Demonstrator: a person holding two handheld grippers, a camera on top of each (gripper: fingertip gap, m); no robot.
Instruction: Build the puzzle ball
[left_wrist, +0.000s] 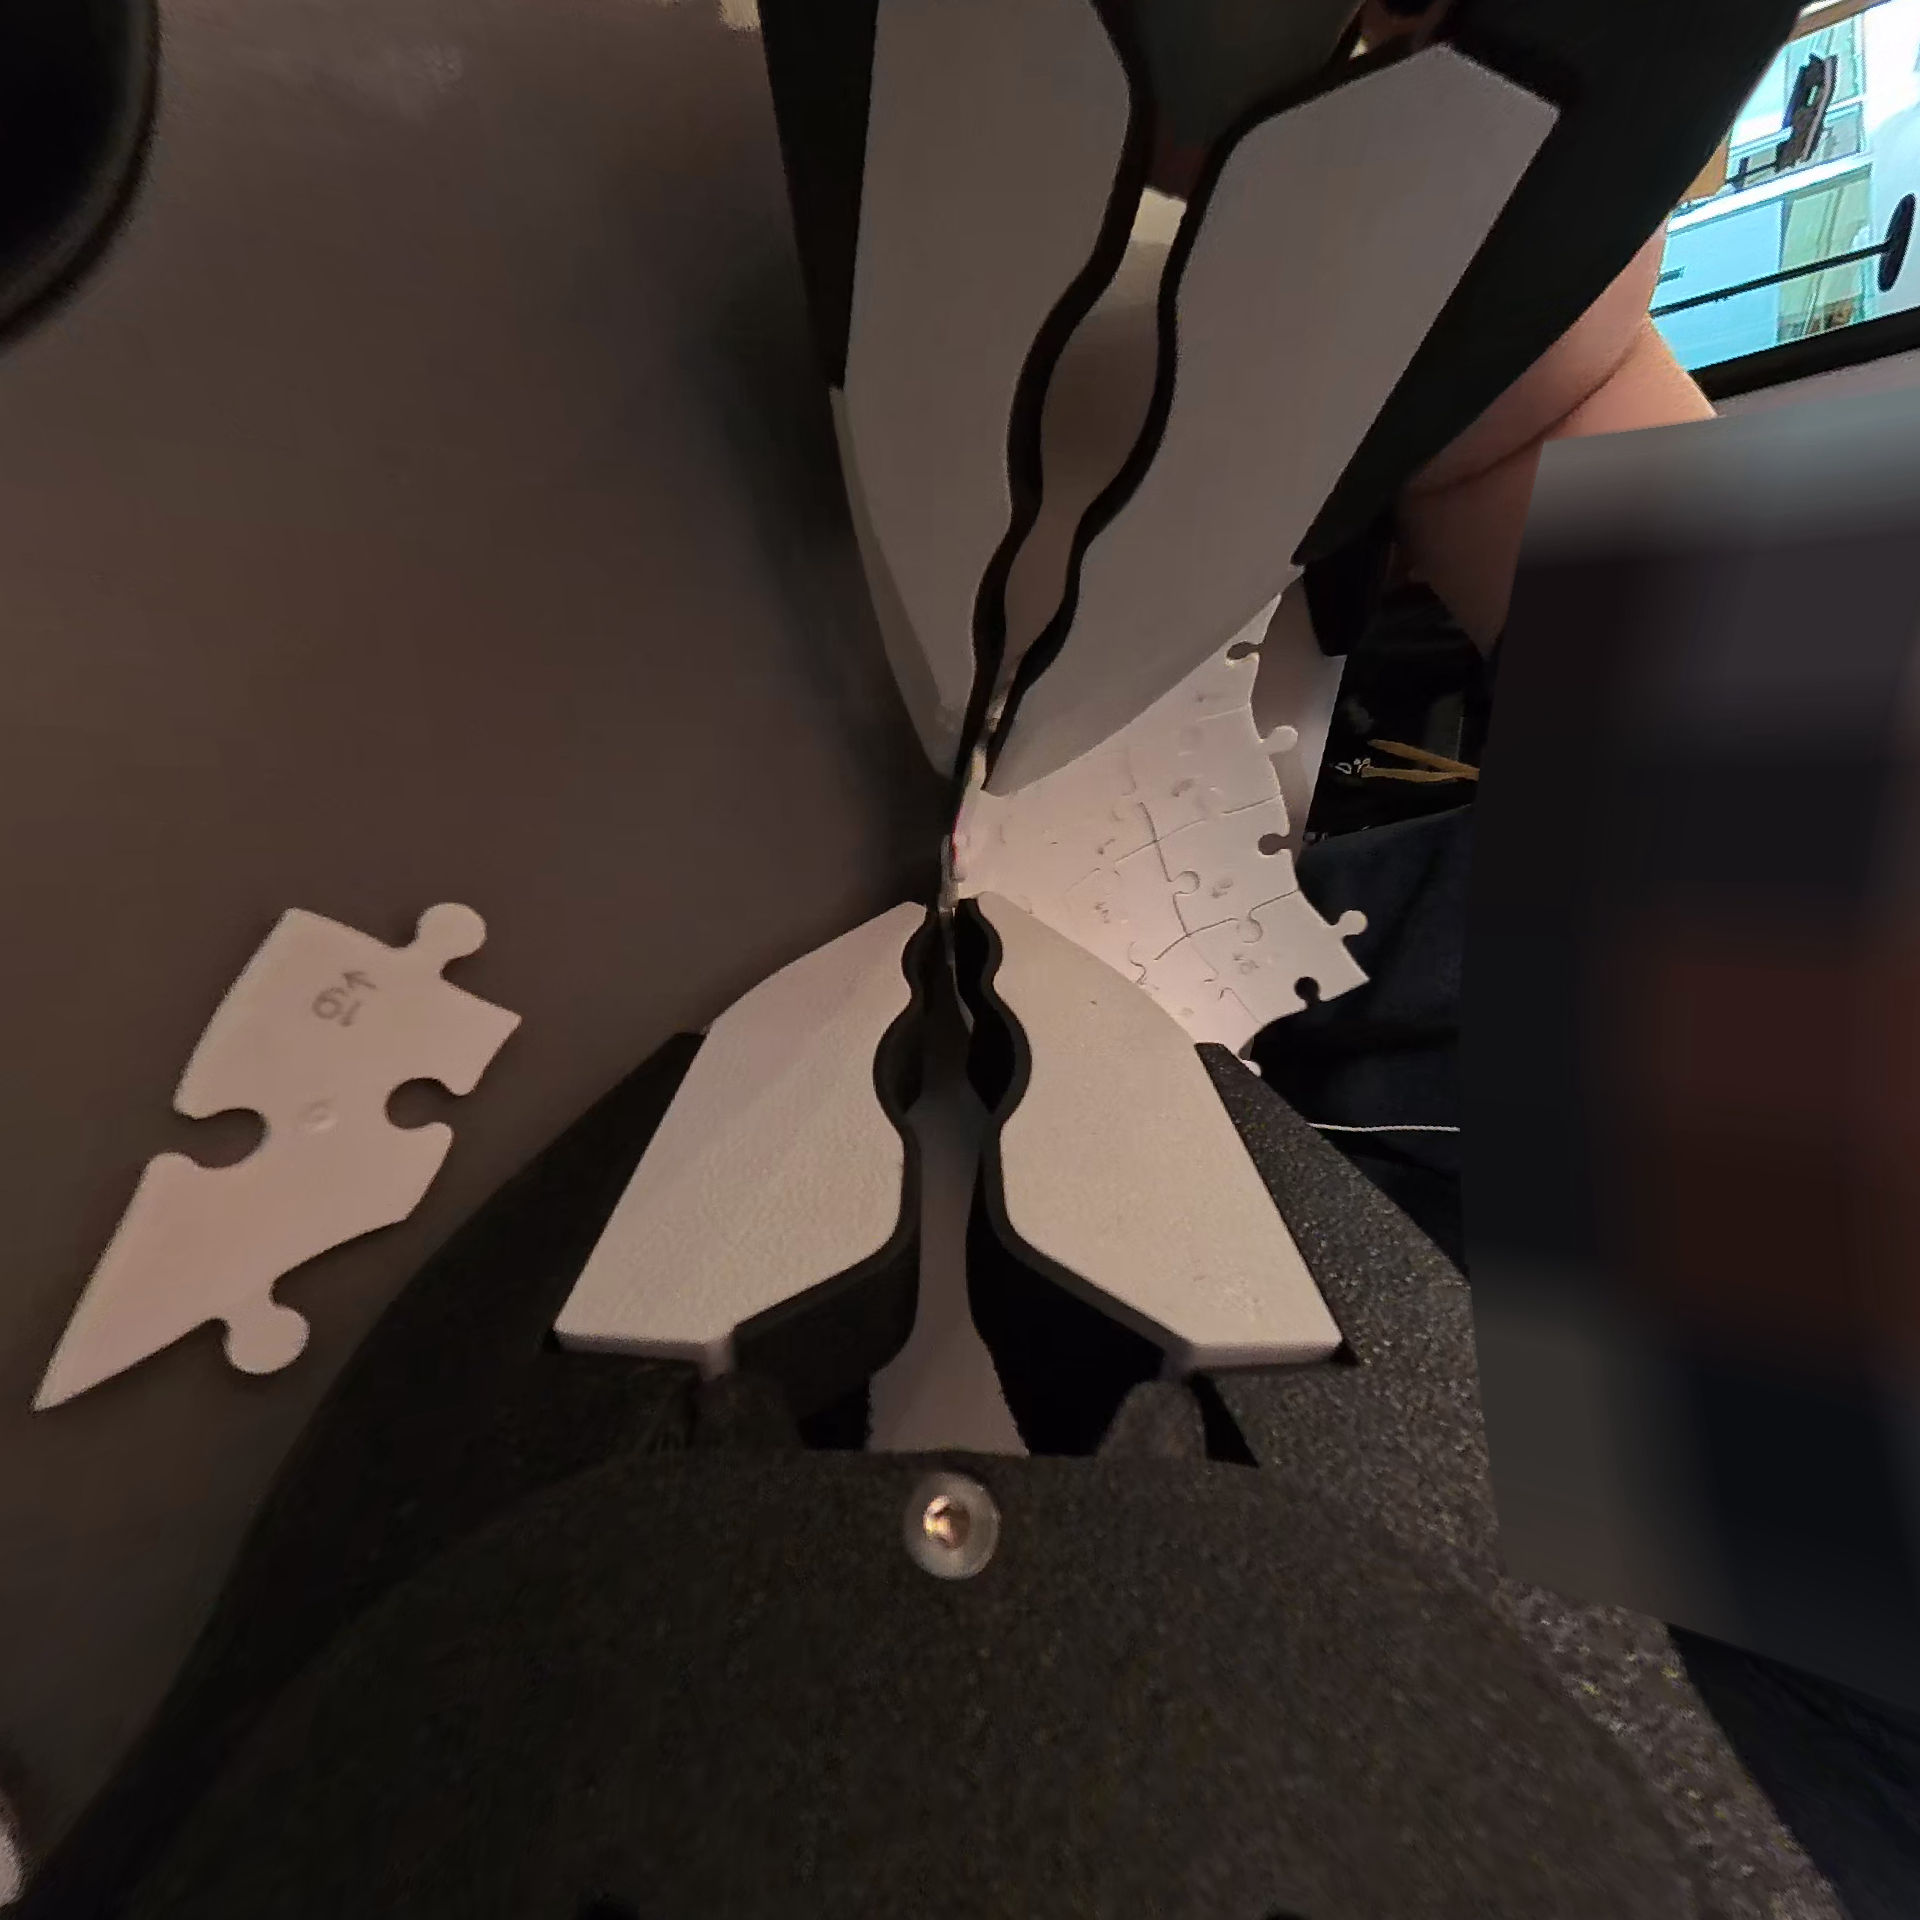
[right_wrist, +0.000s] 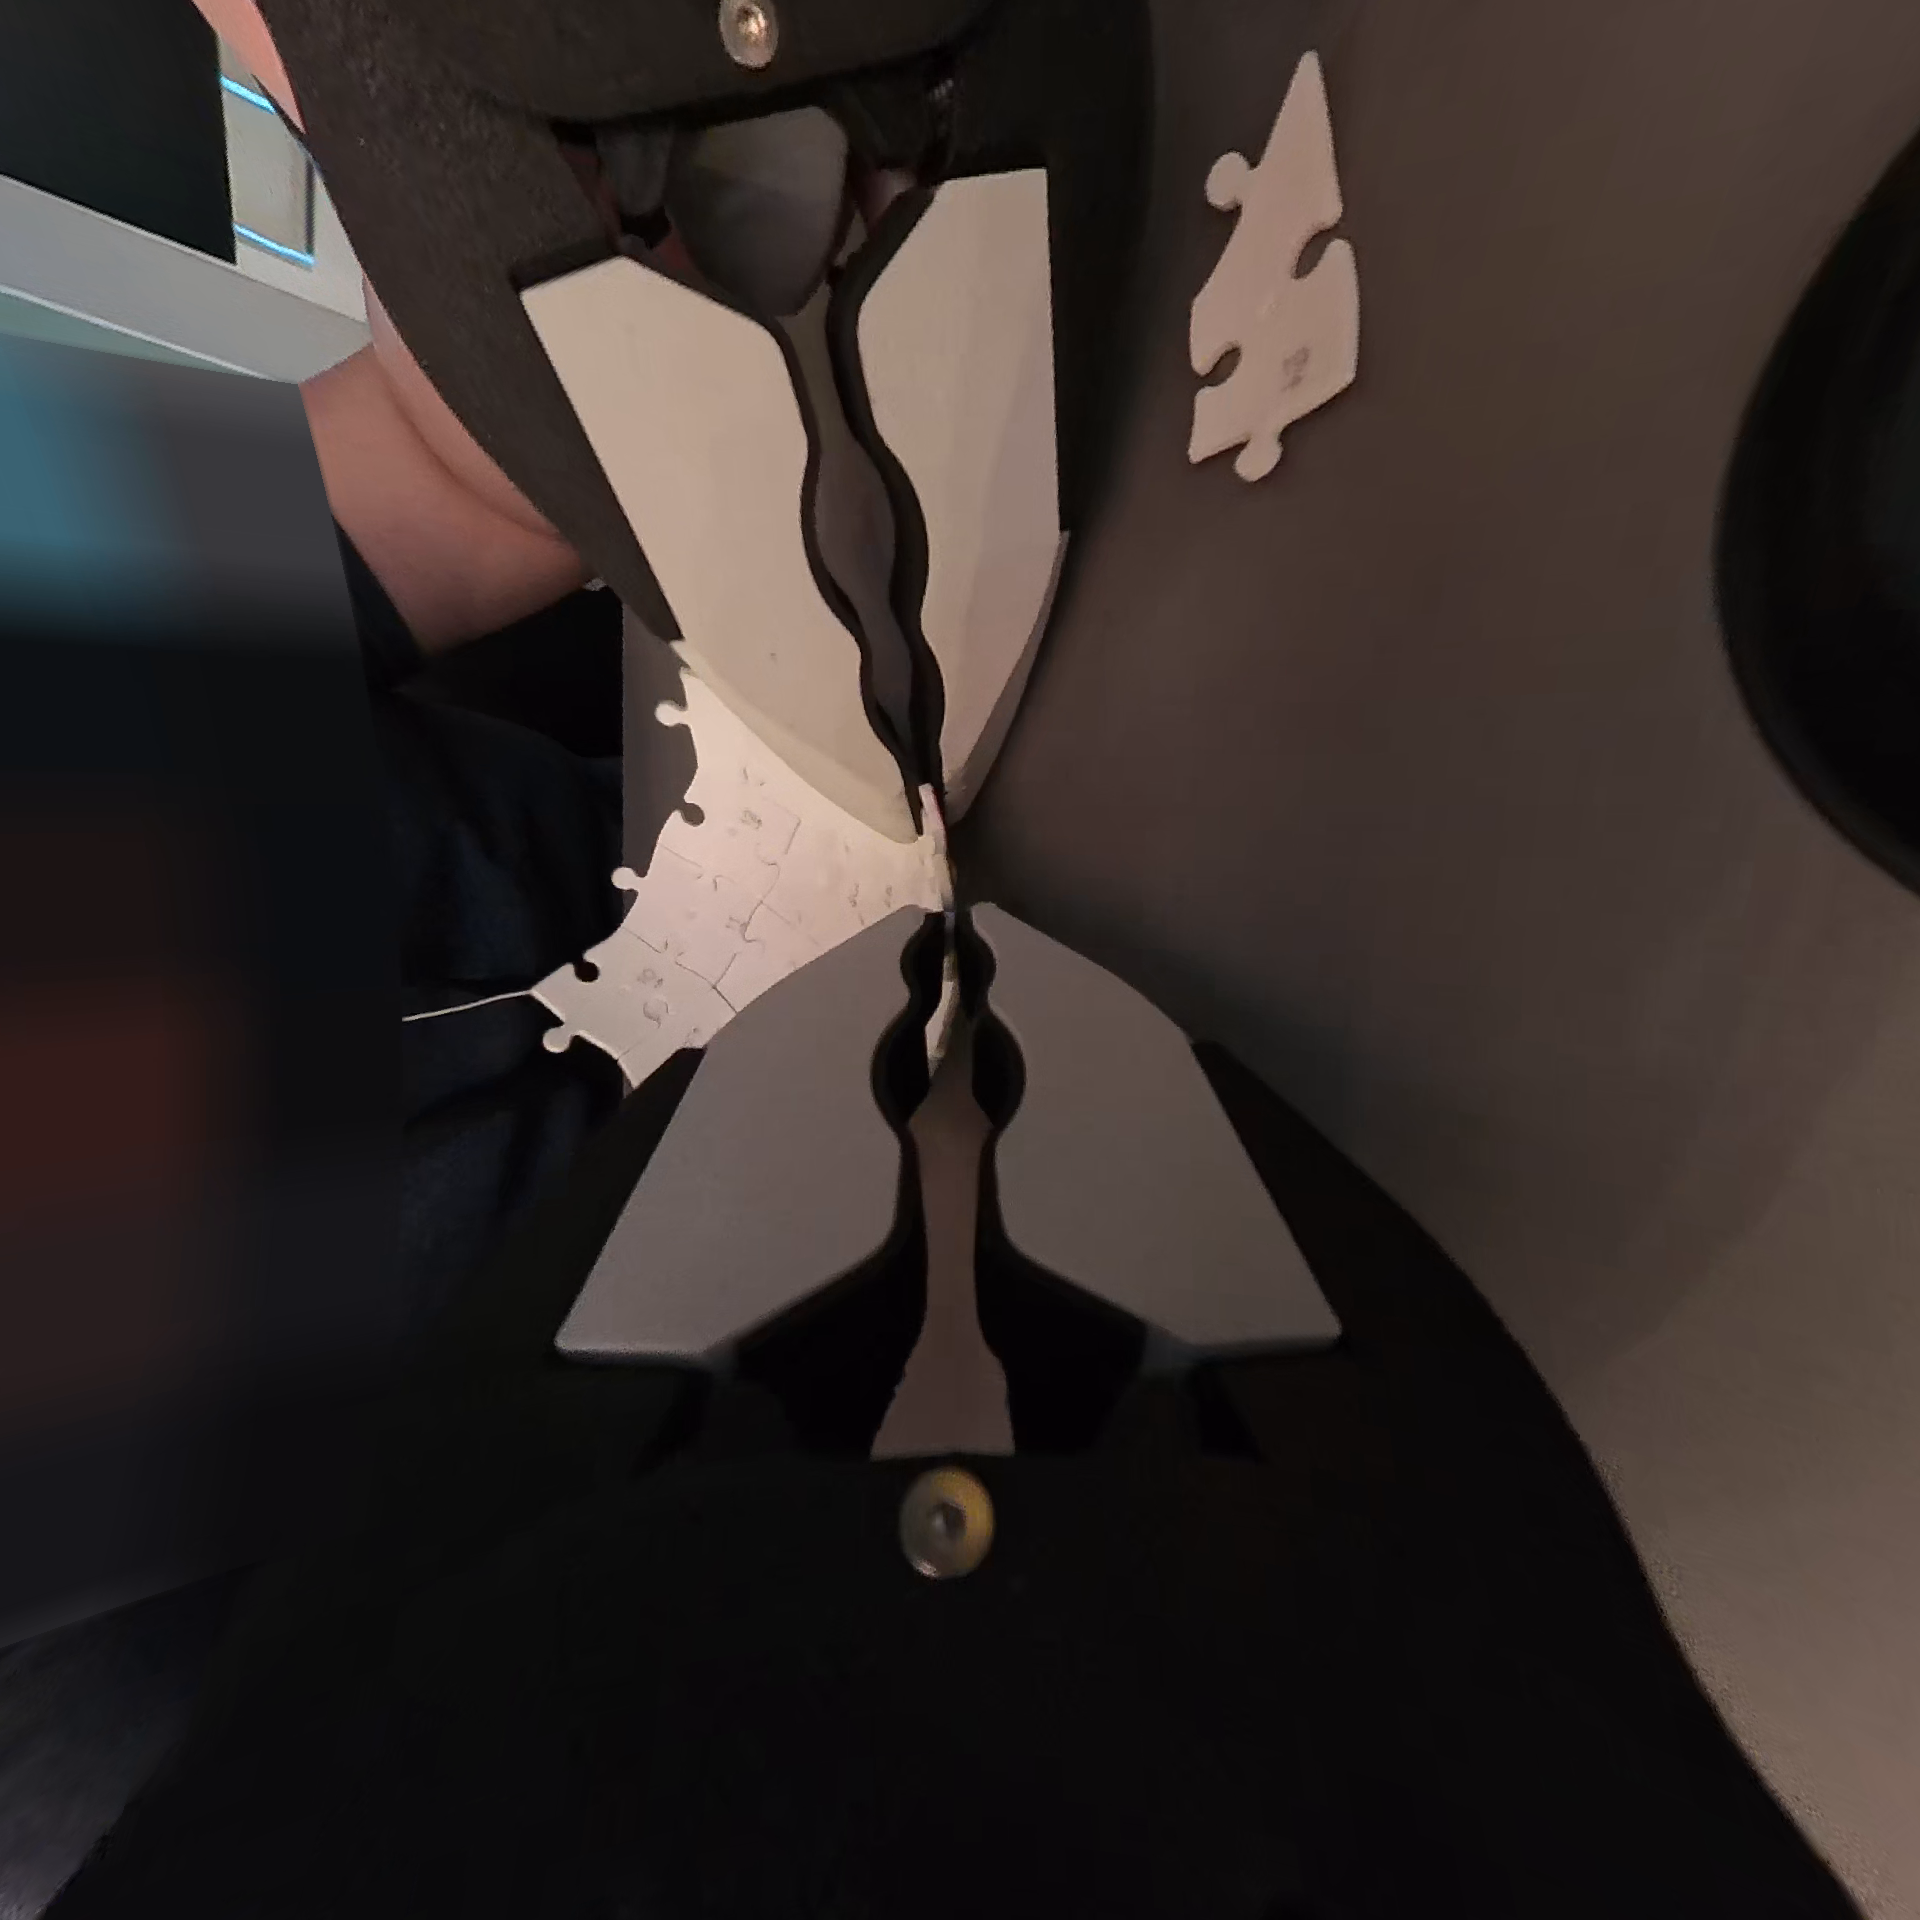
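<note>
Grippers tip to tip, puzzle assembly beside them, loose piece well apart

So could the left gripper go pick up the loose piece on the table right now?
Probably not yet: the left gripper is shut on the assembled puzzle section. The loose piece lies unobstructed on the table.

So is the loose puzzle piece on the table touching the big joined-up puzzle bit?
Apart. In the left wrist view the loose piece lies alone on the grey table, with bare table and the left gripper between it and the joined section.
</note>
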